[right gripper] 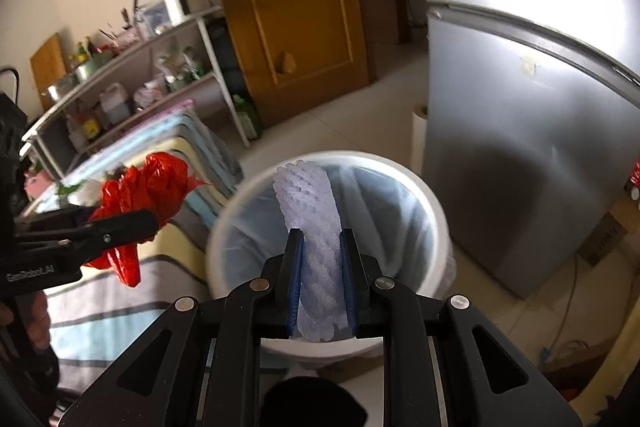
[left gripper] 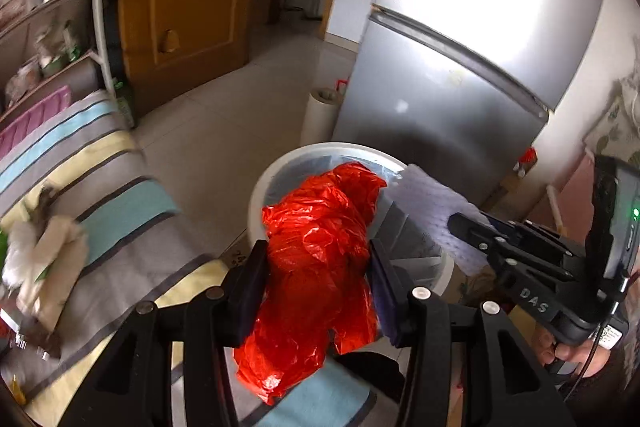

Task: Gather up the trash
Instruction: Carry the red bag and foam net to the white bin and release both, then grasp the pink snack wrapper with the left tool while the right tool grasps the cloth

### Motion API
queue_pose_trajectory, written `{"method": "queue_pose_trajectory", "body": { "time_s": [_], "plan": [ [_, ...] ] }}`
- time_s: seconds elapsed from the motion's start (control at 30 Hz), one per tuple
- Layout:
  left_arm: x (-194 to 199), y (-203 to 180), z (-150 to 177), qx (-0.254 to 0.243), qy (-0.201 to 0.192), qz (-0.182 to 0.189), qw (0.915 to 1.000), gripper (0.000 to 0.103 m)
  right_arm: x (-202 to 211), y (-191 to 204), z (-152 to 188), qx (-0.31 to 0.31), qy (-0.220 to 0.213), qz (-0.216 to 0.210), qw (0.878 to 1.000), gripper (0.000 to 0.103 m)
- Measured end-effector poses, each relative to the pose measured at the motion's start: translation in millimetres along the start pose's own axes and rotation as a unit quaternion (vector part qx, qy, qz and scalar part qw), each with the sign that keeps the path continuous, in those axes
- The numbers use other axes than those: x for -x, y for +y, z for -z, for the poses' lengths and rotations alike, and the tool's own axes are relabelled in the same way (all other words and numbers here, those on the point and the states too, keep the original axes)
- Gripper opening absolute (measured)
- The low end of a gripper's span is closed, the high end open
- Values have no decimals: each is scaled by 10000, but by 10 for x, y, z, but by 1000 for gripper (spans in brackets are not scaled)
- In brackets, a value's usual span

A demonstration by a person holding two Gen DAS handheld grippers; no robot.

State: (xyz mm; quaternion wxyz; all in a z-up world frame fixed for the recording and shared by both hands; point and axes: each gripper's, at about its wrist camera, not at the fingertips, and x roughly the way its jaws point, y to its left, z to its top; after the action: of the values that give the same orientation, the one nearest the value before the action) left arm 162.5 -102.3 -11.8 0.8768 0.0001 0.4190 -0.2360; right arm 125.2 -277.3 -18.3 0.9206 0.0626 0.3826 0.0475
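Note:
My left gripper [left gripper: 318, 259] is shut on a crumpled red plastic bag [left gripper: 320, 259], held near the rim of a white trash bin [left gripper: 260, 187] with a clear liner. The right wrist view shows that red bag [right gripper: 152, 187] at the left, beside the bin, over the striped cloth. My right gripper [right gripper: 320, 247] is shut on a pale lilac foam net sleeve [right gripper: 310, 203], which hangs over the open mouth of the bin [right gripper: 436, 211]. In the left wrist view the right gripper [left gripper: 460, 223] holds the foam sleeve [left gripper: 432, 203] at the bin's right rim.
A silver fridge [right gripper: 520, 147] stands right behind the bin. A striped cloth surface [left gripper: 100, 163] with crumpled white scraps [left gripper: 40, 259] lies to the left. A shelf rack [right gripper: 132, 79] with bottles and a wooden door [right gripper: 288, 7] stand further back. A white roll [left gripper: 320, 115] leans by the fridge.

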Motion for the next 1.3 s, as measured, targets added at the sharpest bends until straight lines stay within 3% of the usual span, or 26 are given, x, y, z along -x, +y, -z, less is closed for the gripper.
{"method": "queue_pose_trajectory", "body": {
  "time_s": [0.27,0.43,0.5,0.57,0.63,0.67,0.97,1.3],
  "plan": [
    [-566,-18,-96,96,605,25,9981,50,-308,-229,-27,-45,274,200,9994,20],
    [-781,-40,-141,82,746,-39,9972,52,-502,-286,-32,47,468,342,9983,20],
    [-850,-42,-165,57,818,-94,9966,60,-564,-304,-22,58,541,432,9976,22],
    [-882,-16,-180,159,836,-147,9963,73,-606,-330,-18,62,573,517,9970,30],
    [-878,34,-184,255,820,-192,9961,76,-621,-333,-29,45,576,482,9972,54],
    [-895,33,-196,274,822,-199,9960,76,-615,-338,-26,28,573,477,9972,56],
    [-637,87,-179,276,570,-291,9976,76,-429,-239,-63,-75,307,518,9982,56],
    [225,441,-53,536,-201,-566,9968,76,34,226,-243,56,-354,59,9993,56]
  ]
}}
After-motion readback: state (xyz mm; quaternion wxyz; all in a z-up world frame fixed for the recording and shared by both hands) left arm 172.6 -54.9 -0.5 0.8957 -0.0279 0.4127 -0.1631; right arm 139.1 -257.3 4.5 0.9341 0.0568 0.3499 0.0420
